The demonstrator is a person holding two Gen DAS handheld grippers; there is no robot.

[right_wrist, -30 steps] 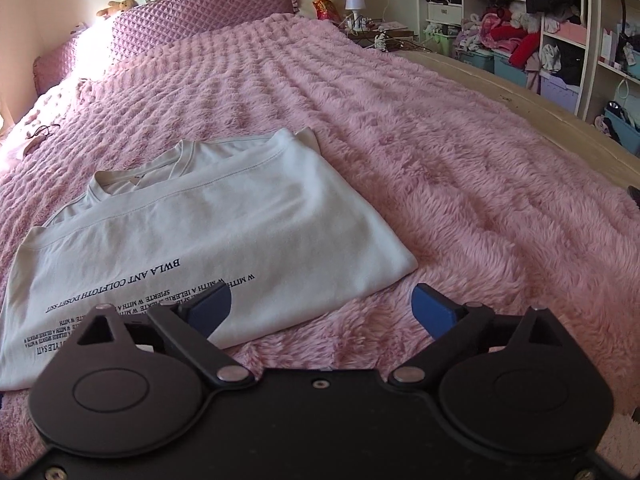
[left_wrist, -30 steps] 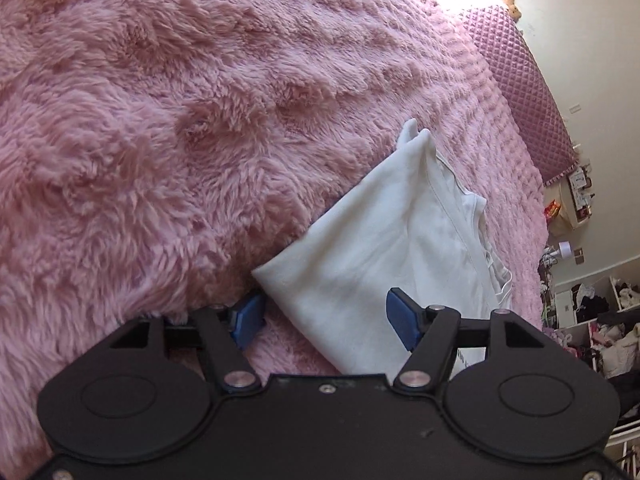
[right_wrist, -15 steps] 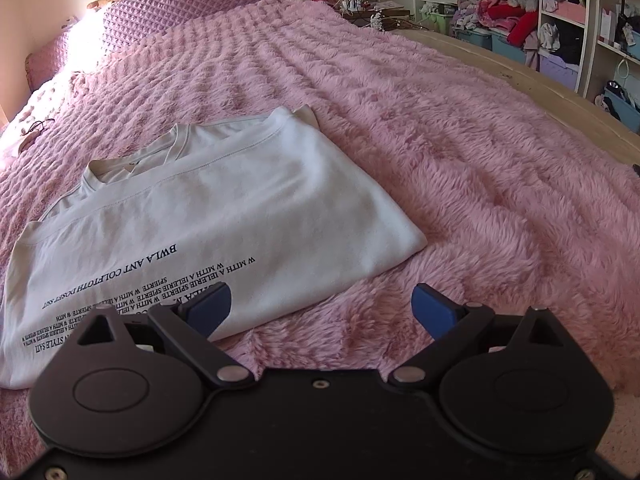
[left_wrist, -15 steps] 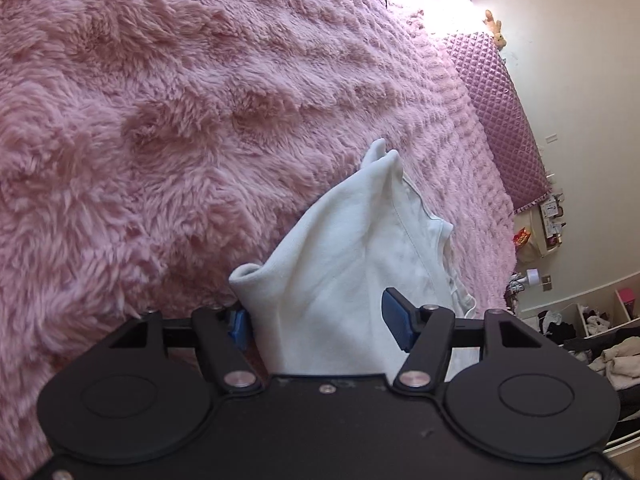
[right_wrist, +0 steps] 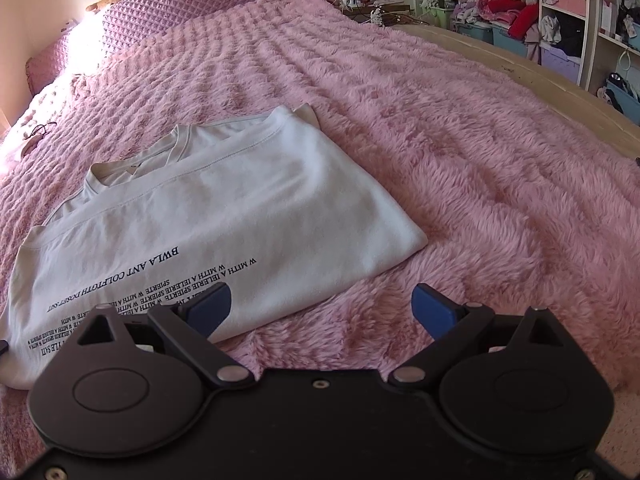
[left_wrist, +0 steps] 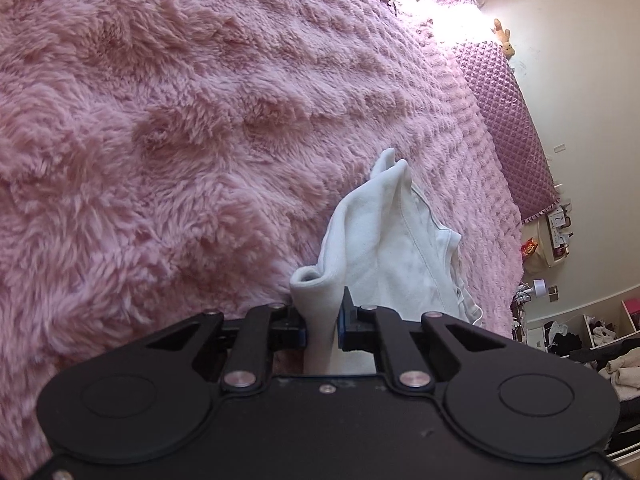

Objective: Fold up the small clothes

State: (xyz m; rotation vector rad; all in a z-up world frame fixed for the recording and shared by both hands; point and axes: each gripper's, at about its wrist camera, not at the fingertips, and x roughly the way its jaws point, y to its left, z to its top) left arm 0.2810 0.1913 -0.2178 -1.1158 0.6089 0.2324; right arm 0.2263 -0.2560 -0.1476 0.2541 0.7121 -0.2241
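One big bed fills both views, covered in a fluffy pink blanket (right_wrist: 460,152) with a quilted purple headboard (right_wrist: 188,4) behind. Shelves (right_wrist: 560,12) on the right side of the room hold bins stuffed with clothes. On the blanket lies a white t-shirt (right_wrist: 224,216), folded and printed with dark text. Its corner is bunched up and clamped in the left gripper (left_wrist: 322,322). Right gripper (right_wrist: 320,312) hovers spread wide at the shirt's near edge, holding nothing.

white T-shirt (right_wrist: 224,216) | folded, black lettering | flat on bed, one corner bunched and raised
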